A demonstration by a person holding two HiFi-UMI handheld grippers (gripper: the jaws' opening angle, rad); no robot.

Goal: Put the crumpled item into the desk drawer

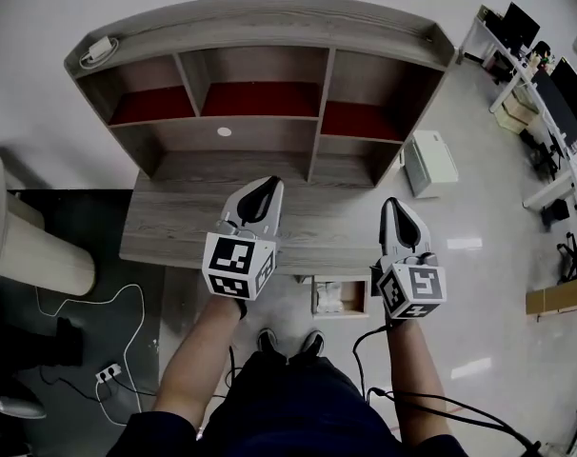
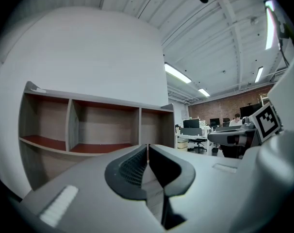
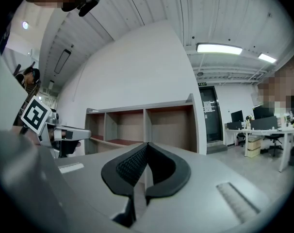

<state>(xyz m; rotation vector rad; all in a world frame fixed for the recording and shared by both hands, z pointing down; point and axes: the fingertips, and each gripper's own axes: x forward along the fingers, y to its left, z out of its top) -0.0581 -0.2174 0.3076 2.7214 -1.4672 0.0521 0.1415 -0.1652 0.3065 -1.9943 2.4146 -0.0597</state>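
Pale crumpled item (image 1: 328,294) in drawer (image 1: 359,299), axis unclear; left tool (image 1: 271,183), right tool (image 1: 391,202) closed, empty.

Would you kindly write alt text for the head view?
The left hand-held gripper and right hand-held gripper, both shut and empty, hover over a wooden desk with a three-bay hutch. Below its front edge, an open drawer holds something pale.

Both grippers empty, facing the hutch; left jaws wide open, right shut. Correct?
No. The left gripper is shut too, jaws together with nothing between, per the left gripper view. The right gripper is shut and empty; both face the hutch.
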